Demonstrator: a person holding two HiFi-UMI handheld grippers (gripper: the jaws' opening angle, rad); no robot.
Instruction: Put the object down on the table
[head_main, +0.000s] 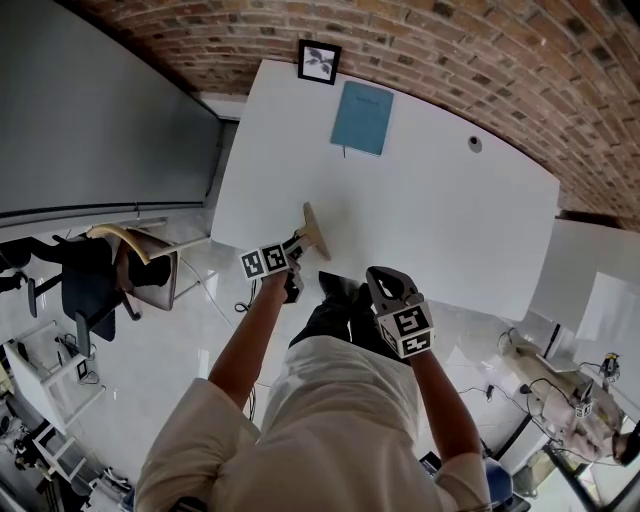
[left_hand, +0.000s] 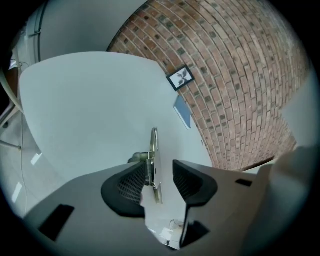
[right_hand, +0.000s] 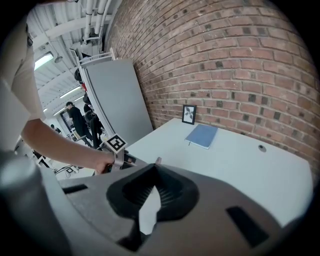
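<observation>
A thin tan board with a metal spring clip (head_main: 314, 230) stands on its edge on the white table (head_main: 450, 220), near the front edge. My left gripper (head_main: 298, 248) is at the board's near end. In the left gripper view the board (left_hand: 154, 150) lies between the jaws against the left pad (left_hand: 131, 182), while the right pad (left_hand: 187, 182) stands clear of it; the left gripper (left_hand: 160, 172) is open. My right gripper (head_main: 378, 278) hangs off the table's front edge, shut (right_hand: 156, 172) with nothing in it.
A blue notebook (head_main: 362, 117) and a small framed picture (head_main: 319, 61) lie at the table's far side by the brick wall. A round cable hole (head_main: 474, 144) is at the far right. A chair (head_main: 140, 265) stands left of the table.
</observation>
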